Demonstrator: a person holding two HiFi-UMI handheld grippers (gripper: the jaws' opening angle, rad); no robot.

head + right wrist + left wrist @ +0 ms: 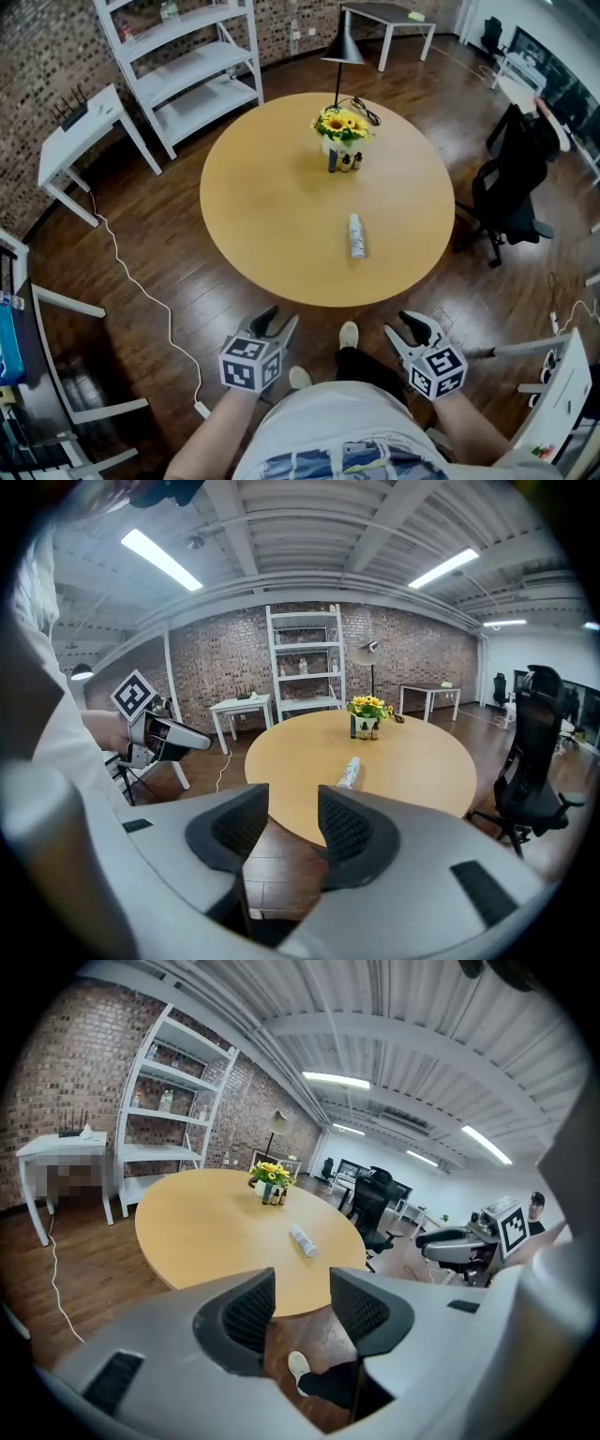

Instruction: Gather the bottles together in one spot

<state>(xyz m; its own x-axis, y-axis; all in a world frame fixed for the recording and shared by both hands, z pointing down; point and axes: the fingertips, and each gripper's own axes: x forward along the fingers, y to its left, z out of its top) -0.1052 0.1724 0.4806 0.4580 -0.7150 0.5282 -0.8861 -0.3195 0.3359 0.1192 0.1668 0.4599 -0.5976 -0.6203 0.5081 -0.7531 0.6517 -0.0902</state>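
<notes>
**Head view.** We are looking down on a round table (272, 206). 1 white bottle (356, 235) is lying on its side near the close edge. It is well apart from 3 small bottles (345, 161), which are standing upright just beside the flowers (342, 124) on the far side. A lamp (343, 49) is rising behind the flowers, and a chair (511, 187) is standing to the right. The left gripper (278, 322) and the right gripper (401, 326) are hovering over the floor (187, 281), short of the table edge. Only this view is showing both grippers at once, with 2 shoes (349, 334) between them.

**Left gripper view.** We are finding the jaws released and standing apart, with only 1 shoe and the floor showing through the gap. The right gripper is appearing at the right margin.

**Right gripper view.** We are again finding the jaws released and empty. The left gripper is appearing at the left, and the white bottle is lying on the table beyond the gap.

Both gripper views are also showing the ceiling lights (159, 560), which the head view is not showing.
</notes>
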